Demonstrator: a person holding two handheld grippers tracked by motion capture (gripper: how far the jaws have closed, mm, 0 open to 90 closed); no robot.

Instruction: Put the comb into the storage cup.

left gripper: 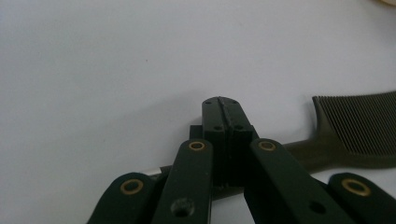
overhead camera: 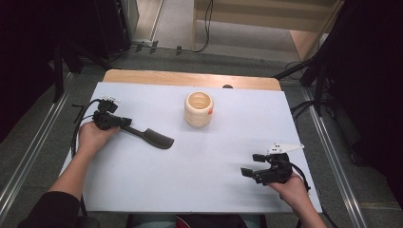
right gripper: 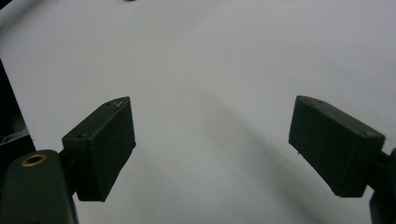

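I have the left gripper (overhead camera: pixel 124 124) clamped on the comb (overhead camera: pixel 154 137) handle, a light, stiff, slippery thing; the right gripper (overhead camera: pixel 253 165) gapes empty.

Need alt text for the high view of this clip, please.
The person's left gripper is shut on the handle of a flat black plastic comb lying on a white table sheet. A ribbed cream cup stands behind it; the right gripper rests open at right.
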